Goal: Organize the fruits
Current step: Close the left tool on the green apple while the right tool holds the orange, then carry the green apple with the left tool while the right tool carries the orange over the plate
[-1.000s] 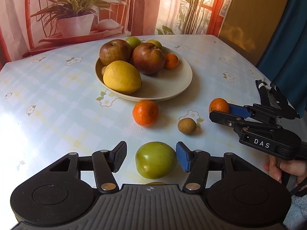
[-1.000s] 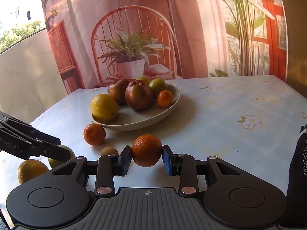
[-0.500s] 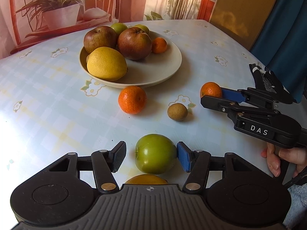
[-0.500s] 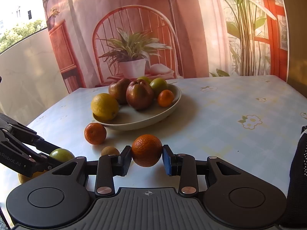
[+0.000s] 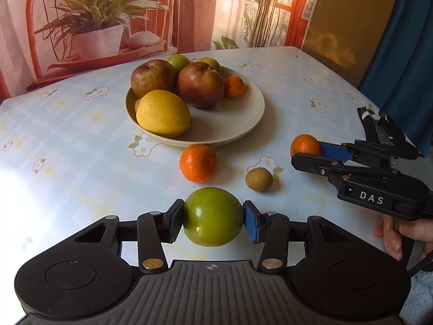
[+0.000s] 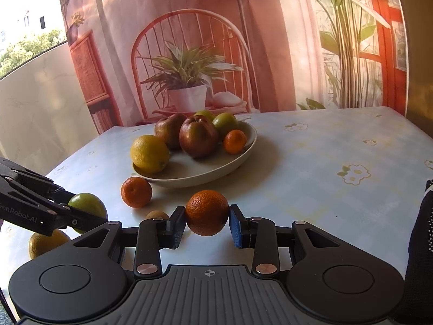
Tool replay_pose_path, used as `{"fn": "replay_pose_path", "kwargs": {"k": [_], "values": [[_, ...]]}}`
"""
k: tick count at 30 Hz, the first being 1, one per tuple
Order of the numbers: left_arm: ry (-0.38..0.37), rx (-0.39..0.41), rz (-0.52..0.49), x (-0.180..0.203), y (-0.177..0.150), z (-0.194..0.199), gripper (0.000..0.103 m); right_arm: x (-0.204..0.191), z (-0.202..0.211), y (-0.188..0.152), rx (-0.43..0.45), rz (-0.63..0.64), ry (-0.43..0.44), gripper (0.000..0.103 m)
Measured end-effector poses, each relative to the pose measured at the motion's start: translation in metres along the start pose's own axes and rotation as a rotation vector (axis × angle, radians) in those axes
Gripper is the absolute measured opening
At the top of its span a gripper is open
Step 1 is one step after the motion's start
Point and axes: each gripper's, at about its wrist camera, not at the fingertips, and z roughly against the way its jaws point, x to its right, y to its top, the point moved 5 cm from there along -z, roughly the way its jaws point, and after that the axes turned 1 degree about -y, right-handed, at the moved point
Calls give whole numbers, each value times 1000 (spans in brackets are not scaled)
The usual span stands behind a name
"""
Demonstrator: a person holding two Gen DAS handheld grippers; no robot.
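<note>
the green apple (image 5: 213, 216) sits squarely between the left gripper (image 5: 213, 220) fingers, both pads pressed on its sides, clamped. the orange (image 6: 207, 212) is clamped the same way between the right gripper (image 6: 207, 220) fingers, held clear above the desk (image 6: 311, 168). in the left wrist view the right gripper reaches in from the right, roughly level, with a bare hand (image 5: 400, 233) on its handle. ahead of both lies the plate (image 5: 238, 124) holding a lemon (image 5: 162, 113), two reddish apples (image 5: 200, 84), small green fruits at the back and a small mandarin (image 5: 234, 86). between the grippers and the plate, on the desk, lie a loose mandarin (image 5: 198, 162) just beside the plate's rim and a small brown fruit (image 5: 259, 179) near it. a yellow fruit (image 6: 44, 242) lies under the left gripper in the right wrist view. a black glove (image 5: 384, 132) lies at the desk's right edge.
</note>
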Motion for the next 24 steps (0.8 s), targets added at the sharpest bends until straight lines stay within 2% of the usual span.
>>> {"fn": "replay_pose_path", "kwargs": {"k": [8, 13, 18, 24], "values": [[32, 111, 36, -18, 40, 29, 49, 0, 0, 26, 25, -7, 30, 32], [66, 154, 51, -28, 75, 27, 49, -3, -13, 48, 32, 24, 35, 32], [98, 153, 53, -32, 101, 8, 49, -5, -40, 64, 14, 61, 30, 32], [118, 126, 46, -37, 116, -24, 49, -1, -73, 70, -29, 88, 29, 32]]}}
